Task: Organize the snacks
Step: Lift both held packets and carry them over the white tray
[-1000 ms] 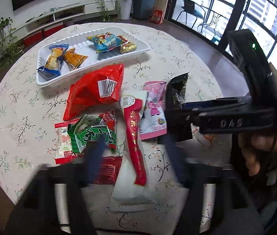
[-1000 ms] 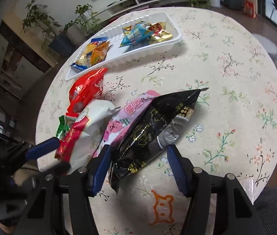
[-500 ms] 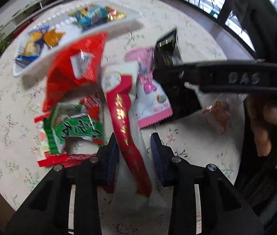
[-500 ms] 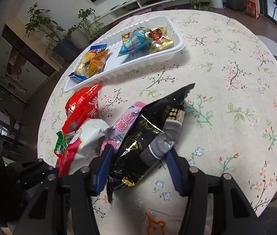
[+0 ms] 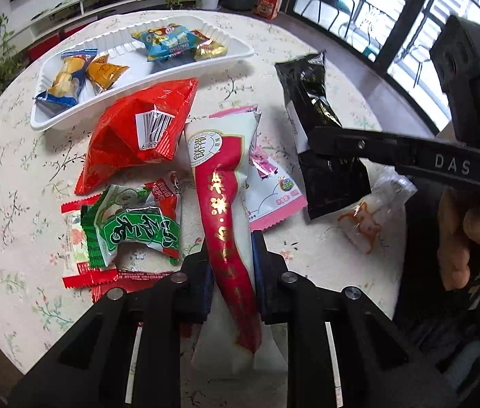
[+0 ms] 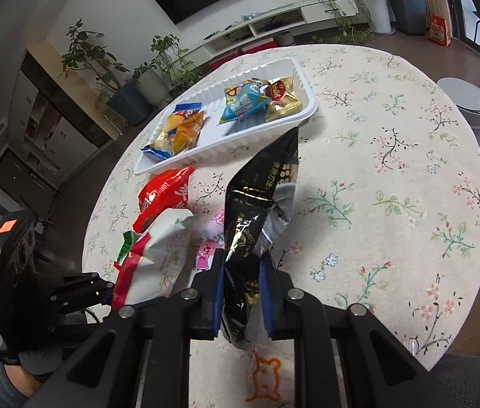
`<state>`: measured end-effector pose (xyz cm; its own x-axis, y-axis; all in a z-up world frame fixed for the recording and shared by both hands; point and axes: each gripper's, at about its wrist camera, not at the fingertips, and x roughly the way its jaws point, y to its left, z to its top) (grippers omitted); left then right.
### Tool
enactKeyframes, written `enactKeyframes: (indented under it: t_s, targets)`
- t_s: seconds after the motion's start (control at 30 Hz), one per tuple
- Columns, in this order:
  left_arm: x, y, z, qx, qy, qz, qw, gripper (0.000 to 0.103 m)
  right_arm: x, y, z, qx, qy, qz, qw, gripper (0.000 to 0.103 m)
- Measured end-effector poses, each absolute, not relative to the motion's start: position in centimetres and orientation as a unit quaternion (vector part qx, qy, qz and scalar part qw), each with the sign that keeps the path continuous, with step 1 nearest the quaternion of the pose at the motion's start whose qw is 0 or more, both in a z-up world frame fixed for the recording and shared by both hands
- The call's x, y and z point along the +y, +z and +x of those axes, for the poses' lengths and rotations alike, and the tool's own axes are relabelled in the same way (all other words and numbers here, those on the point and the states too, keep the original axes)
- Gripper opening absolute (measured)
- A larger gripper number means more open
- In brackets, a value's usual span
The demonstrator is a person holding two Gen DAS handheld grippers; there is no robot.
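While four small packets already lie in the white tray point(image 5: 53, 120) at eleven o'clock, our left gripper point(image 5: 231, 265) clamps the red-and-white packet point(image 5: 226, 183); our right gripper point(image 6: 241, 292) is closing on the black packet point(image 6: 256, 204), seemingly lifted; several snacks remain on the table.

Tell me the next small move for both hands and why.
Probably lift both packets toward the white tray. The left hand-held gripper pinches the red and white packet; the right hand-held gripper, still closing, has the black packet between its pads.

Bright daylight enters from the windows point(image 5: 392, 17), shadows fall soft, and fisheye edges bend and darken.
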<state>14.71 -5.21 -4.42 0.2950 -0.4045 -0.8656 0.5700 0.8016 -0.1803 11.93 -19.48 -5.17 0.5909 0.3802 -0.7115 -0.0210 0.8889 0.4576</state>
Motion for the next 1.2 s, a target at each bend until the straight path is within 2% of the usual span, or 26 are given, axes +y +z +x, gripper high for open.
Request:
enactKeyframes:
  t_s: [0.57,0.9,1.2]
  targets:
    - [0.1,1.8,12.8,0.467,-0.349,-0.079,0.809,0.018,-21.0,-1.5,9.8,0.407,0.142,0.23,0.872,0.02]
    - [5.3,7.0,19.0,0.432,-0.312,-0.099,0.841,0.018,-23.5,1.7,12.1,0.385,0.129,0.215,0.888,0.02]
    - [4.4,9.8,27.7,0.427,-0.302,-0.095,0.847,0.018,-24.0,5.8,18.5,0.368,0.136,0.173,0.903,0.02]
